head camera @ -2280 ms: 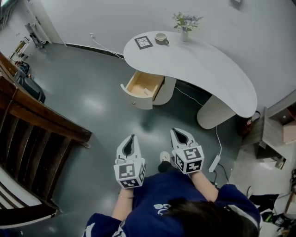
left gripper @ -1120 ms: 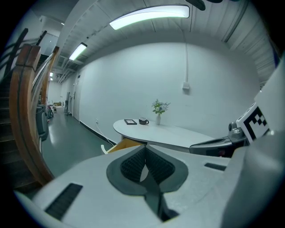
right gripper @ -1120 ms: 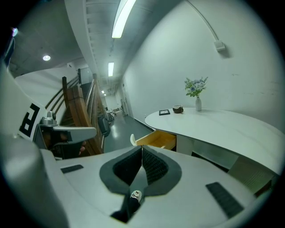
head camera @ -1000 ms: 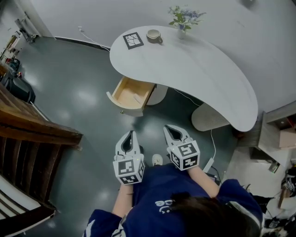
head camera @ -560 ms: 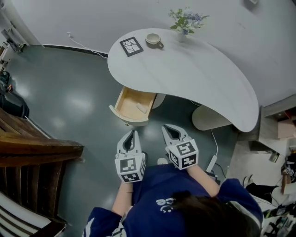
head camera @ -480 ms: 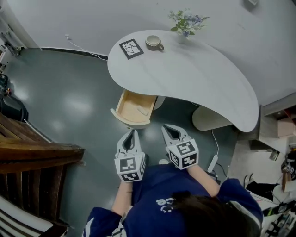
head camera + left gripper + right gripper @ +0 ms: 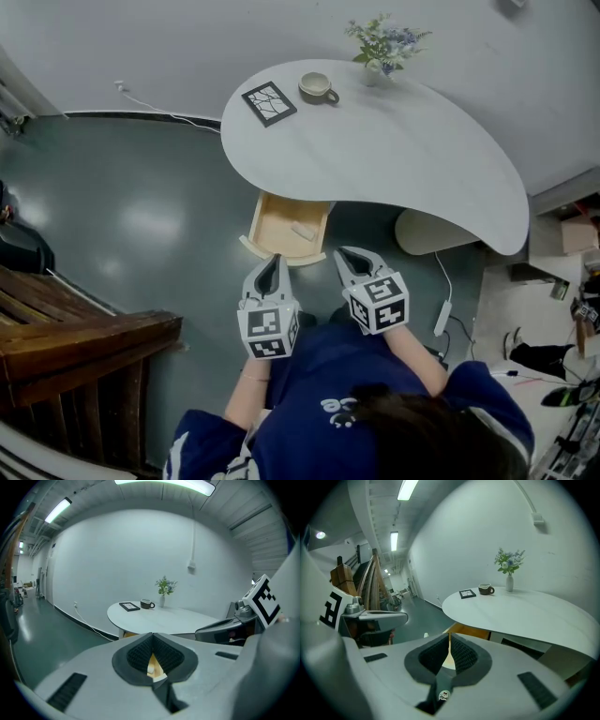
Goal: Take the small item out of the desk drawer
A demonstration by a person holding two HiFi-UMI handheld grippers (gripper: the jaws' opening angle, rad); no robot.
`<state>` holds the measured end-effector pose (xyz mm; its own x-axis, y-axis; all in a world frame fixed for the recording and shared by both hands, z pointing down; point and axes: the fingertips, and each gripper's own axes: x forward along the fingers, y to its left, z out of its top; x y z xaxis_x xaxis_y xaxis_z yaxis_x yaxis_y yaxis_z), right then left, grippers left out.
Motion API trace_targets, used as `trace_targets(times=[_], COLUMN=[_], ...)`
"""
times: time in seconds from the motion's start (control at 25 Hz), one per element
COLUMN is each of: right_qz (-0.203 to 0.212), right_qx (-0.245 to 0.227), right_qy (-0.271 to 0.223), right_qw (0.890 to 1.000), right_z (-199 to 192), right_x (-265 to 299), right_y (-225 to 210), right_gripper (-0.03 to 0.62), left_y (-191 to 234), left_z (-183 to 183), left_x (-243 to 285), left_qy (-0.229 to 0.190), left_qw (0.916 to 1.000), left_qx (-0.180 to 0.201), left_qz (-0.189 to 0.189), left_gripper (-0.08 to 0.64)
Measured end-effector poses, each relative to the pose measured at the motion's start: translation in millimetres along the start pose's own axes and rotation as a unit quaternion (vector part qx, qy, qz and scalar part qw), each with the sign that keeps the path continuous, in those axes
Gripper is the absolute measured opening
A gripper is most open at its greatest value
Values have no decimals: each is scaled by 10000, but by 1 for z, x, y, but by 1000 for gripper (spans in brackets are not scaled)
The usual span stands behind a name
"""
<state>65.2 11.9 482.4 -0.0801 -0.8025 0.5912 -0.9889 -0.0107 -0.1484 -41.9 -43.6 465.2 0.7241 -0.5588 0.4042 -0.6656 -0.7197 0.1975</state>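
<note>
An open wooden drawer (image 7: 270, 228) sticks out from under the curved white desk (image 7: 403, 150). A small pale item (image 7: 302, 231) lies inside it, toward its right side. My left gripper (image 7: 275, 258) hovers just in front of the drawer's front edge, jaws shut and empty. Between its pads in the left gripper view (image 7: 152, 634) a sliver of the drawer's wood shows. My right gripper (image 7: 348, 251) is level with the drawer's right front corner. Its jaws (image 7: 449, 635) are only starting to open, still almost together, with nothing between them.
On the desk stand a dark framed tile (image 7: 269, 103), a cup (image 7: 319, 87) and a vase of flowers (image 7: 382, 42). A dark wooden stair rail (image 7: 84, 342) fills the lower left. A cable and power strip (image 7: 442, 317) lie on the grey floor at right.
The person has stepped toward the desk, so both grippers have come up close to the drawer's front. Both pairs of jaws look as closed as before.
</note>
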Motion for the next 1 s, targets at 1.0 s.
trace_targets(times=[1.0], right_qz=[412], right_qx=[-502], right_qy=[1338], right_qw=[9889], right_z=[-18], right_x=[95], right_y=[-7], right_gripper=[107], left_y=[56], left_z=[17], left_x=[36], left_qy=[326], left_qw=[9982], left_qx=[-166], left_qz=[478], left_gripper=[5])
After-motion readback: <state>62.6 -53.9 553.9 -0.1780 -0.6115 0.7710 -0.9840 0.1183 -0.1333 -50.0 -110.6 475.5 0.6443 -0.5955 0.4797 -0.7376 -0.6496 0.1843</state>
